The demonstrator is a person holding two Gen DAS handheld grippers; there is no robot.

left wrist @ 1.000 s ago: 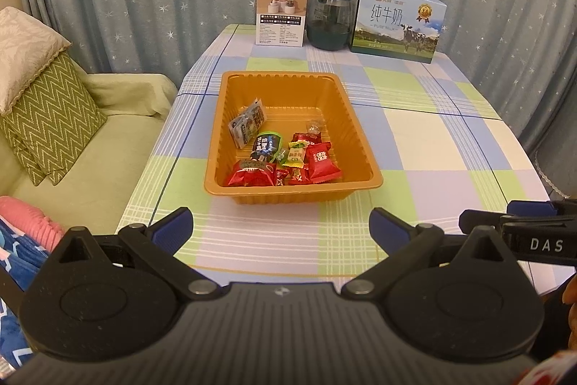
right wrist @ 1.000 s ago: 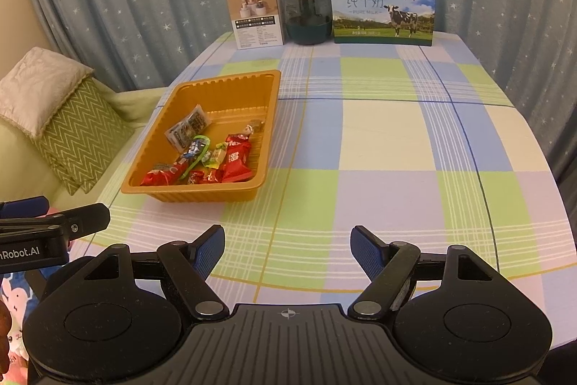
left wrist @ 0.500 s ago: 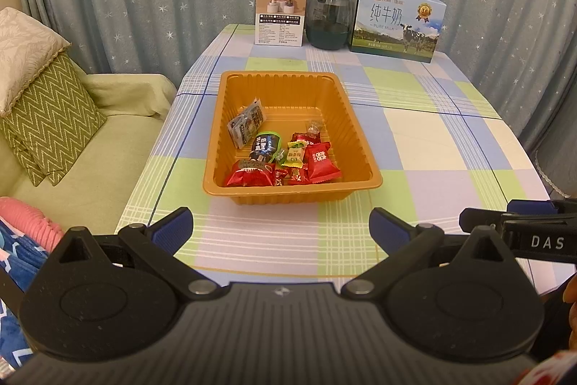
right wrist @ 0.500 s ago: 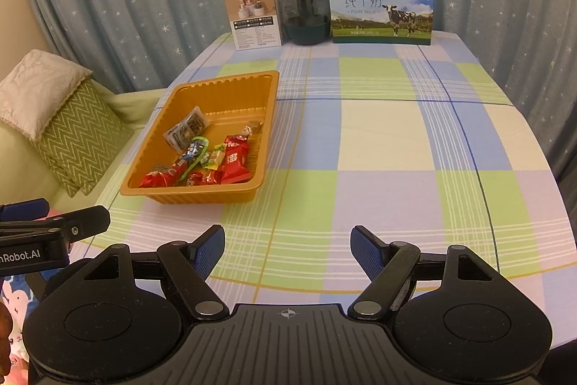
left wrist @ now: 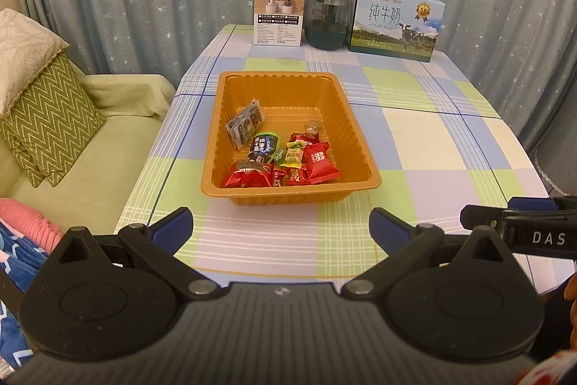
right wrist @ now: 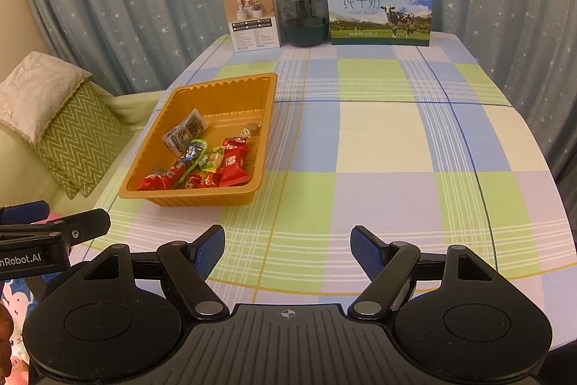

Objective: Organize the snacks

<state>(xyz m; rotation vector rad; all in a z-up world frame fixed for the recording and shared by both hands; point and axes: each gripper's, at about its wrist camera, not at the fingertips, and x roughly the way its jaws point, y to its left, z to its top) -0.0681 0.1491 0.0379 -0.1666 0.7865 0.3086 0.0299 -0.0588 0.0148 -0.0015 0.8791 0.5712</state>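
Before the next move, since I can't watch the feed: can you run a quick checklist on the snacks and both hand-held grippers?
1. Left hand-held gripper open, nothing between its pads: ok.
2. Right hand-held gripper open, nothing held: ok.
3. Snacks all inside the orange tray: ok.
4. Tray flat on the table: ok.
5. Loose wrappers on the cloth: none seen, ok.
6. Whether more snacks remain out of frame: cannot tell.

The left gripper is matte black plastic with two round, stippled pivot housings, silver screw heads at the linkage joints and blue textured pads on its fingers. The right gripper is built alike, with a small crosshair mark on its ribbed grey centre plate. White lettering marks each gripper's side bar.
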